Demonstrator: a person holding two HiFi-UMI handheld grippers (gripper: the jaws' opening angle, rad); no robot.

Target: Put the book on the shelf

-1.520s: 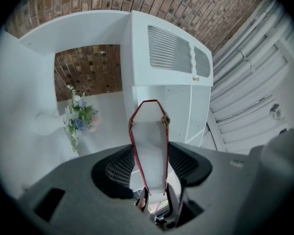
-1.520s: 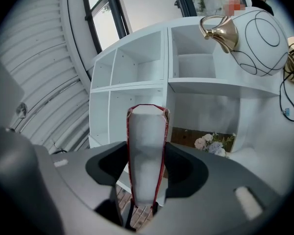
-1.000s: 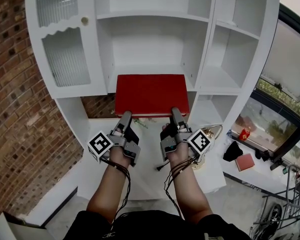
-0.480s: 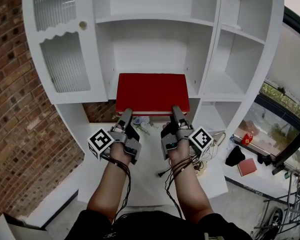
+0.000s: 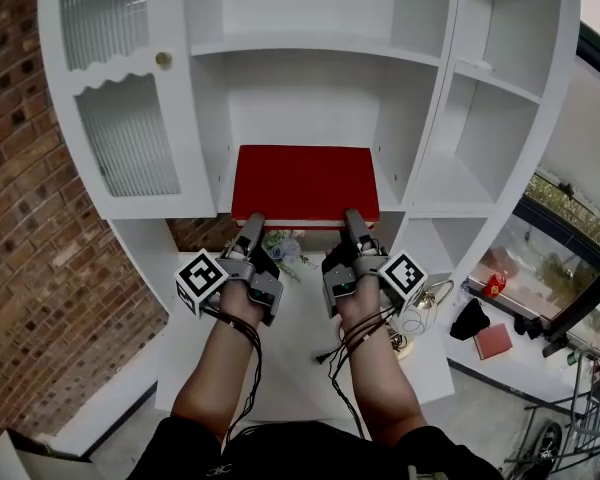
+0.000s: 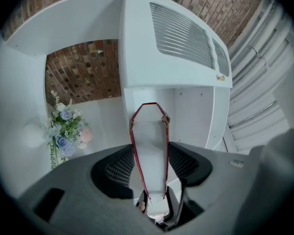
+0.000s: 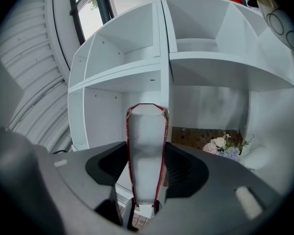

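Red book (image 5: 304,183), held flat by its near edge. The left tool (image 5: 250,230) pinches that edge near the left corner and the right tool (image 5: 350,223) near the right corner. In each gripper view the pads press on the covers with the white page block between them. The book's far part reaches into the middle compartment of the white shelf (image 5: 310,43). I cannot tell whether it rests on the board or hangs just above it.

Risks, as I judge them:
- The whole weight hangs out from two grips at one edge. If either tool slackens before the board carries the book, the far end could dip and strike the board's front, or the book could twist out of the other grip.
- Uneven pushing could skew the book, so that a far corner catches the right wall of the compartment.
- A drop would land on the flowers (image 5: 280,248) and the worktop (image 5: 300,338) below.

Compared with a second ago, both grips are unchanged and sit at the same spots. The book lies a little deeper against the compartment, and less of the board shows beyond its far edge. The flowers show more fully under its near edge, which suggests the book has lifted or the head has tilted. The shelf also fills more of the view.
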